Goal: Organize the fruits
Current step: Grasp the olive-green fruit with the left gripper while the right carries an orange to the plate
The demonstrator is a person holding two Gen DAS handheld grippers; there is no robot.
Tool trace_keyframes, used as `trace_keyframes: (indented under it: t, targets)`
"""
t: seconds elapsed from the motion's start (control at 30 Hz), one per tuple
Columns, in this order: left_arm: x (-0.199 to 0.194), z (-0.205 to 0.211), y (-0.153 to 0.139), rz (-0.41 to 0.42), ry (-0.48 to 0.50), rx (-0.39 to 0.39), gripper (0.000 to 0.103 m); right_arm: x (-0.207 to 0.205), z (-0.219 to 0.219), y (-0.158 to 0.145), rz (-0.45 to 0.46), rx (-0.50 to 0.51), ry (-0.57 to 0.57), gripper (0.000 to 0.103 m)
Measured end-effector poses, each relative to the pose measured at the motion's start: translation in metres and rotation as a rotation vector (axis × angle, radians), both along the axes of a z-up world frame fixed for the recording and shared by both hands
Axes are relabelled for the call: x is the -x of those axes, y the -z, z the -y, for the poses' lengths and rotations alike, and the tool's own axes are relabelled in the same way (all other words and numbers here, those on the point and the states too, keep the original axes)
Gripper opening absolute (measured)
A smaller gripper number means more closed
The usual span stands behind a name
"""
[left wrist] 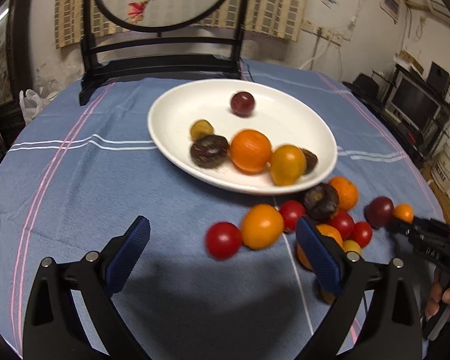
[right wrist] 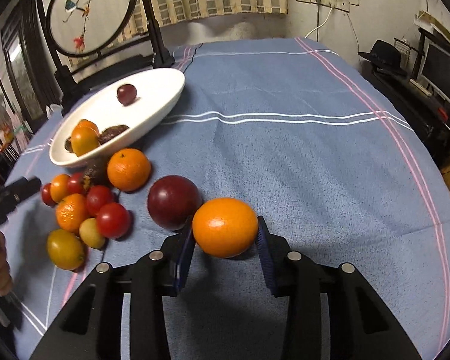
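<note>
Blue-clothed table [right wrist: 285, 156] carries white plate [left wrist: 285, 114] of fruit, loose pile beside it; left gripper [left wrist: 222, 240] spread wide, empty; right gripper [right wrist: 225, 234] clamps an orange [right wrist: 225, 226] resting on the cloth beside a dark plum [right wrist: 172, 201].

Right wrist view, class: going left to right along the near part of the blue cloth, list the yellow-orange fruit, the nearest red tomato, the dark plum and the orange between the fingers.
yellow-orange fruit → red tomato → dark plum → orange, between the right gripper fingers.
</note>
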State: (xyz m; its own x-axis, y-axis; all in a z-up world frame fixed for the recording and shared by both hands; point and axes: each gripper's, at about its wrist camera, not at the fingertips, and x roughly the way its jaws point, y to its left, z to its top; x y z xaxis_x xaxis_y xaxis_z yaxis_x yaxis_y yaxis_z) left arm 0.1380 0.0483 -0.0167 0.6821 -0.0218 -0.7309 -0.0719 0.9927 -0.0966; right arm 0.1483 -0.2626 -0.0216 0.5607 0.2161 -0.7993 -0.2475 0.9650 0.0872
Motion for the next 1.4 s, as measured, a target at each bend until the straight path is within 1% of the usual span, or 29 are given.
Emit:
trace_keyframes:
  t: [0.03,0.1,0.2,0.3,0.4,0.47,0.5,0.53,0.63,0.67,0.7,0.73,0.77,0.8,0.93,1.0,1.07,1.13,1.2,1.3,1.4]
  targets:
    - [0.002,0.004,0.001,-0.014,0.010,0.000,0.096,0.001,0.000,0.000,0.002,-0.006,-0.006,0.040]
    - [0.008,0.013,0.000,-0.040,0.043,0.031,0.096,0.002,-0.001,0.001,0.000,-0.014,-0.018,0.040]
    - [0.019,0.027,-0.003,-0.049,0.075,0.054,0.096,0.005,-0.002,-0.002,0.013,-0.025,-0.037,0.040]
    - [0.027,0.050,-0.004,-0.052,0.110,0.035,0.096,0.012,-0.005,-0.007,0.036,-0.033,-0.071,0.040]
    - [0.027,0.069,0.001,-0.076,0.123,0.022,0.096,0.019,-0.009,-0.012,0.051,-0.040,-0.105,0.040]
    - [0.024,0.080,0.006,-0.094,0.125,-0.009,0.095,0.023,-0.012,-0.015,0.062,-0.049,-0.125,0.040]
    - [0.024,0.085,0.009,-0.100,0.128,-0.018,0.093,0.024,-0.013,-0.017,0.067,-0.052,-0.132,0.040]
    - [0.022,0.088,0.012,-0.110,0.132,-0.026,0.085,0.026,-0.013,-0.018,0.070,-0.054,-0.136,0.040]
    - [0.016,0.096,0.024,-0.159,0.153,-0.019,0.070,0.029,-0.013,-0.020,0.082,-0.061,-0.144,0.040]
    - [0.013,0.097,0.029,-0.181,0.150,-0.020,0.068,0.029,-0.013,-0.021,0.082,-0.060,-0.143,0.040]
    - [0.013,0.099,0.031,-0.171,0.140,-0.034,0.062,0.028,-0.013,-0.020,0.081,-0.061,-0.142,0.040]
    - [0.013,0.101,0.031,-0.152,0.142,-0.051,0.048,0.028,-0.012,-0.020,0.078,-0.062,-0.141,0.040]
    - [0.013,0.102,0.031,-0.145,0.148,-0.060,0.046,0.027,-0.012,-0.019,0.075,-0.062,-0.140,0.040]
    - [0.013,0.103,0.031,-0.145,0.153,-0.056,0.041,0.027,-0.012,-0.018,0.072,-0.060,-0.139,0.040]
    - [0.017,0.101,0.028,-0.157,0.174,-0.053,0.041,0.026,-0.012,-0.016,0.065,-0.056,-0.134,0.040]
    - [0.022,0.097,0.022,-0.144,0.182,-0.051,0.041,0.026,-0.012,-0.016,0.071,-0.054,-0.136,0.040]
    - [0.027,0.089,0.013,-0.122,0.184,-0.037,0.041,0.026,-0.011,-0.018,0.091,-0.049,-0.134,0.040]
    - [0.032,0.079,0.000,-0.095,0.179,-0.018,0.040,0.029,-0.008,-0.024,0.138,-0.052,-0.114,0.040]
    - [0.030,0.070,-0.011,-0.072,0.170,-0.016,0.040,0.031,-0.007,-0.032,0.183,-0.059,-0.096,0.040]
    - [0.021,0.050,-0.033,-0.023,0.131,-0.013,0.040,0.030,-0.012,-0.042,0.184,-0.083,-0.085,0.040]
    - [0.005,0.034,-0.050,0.007,0.096,0.000,0.040,0.029,-0.033,-0.054,0.187,-0.075,-0.136,0.040]
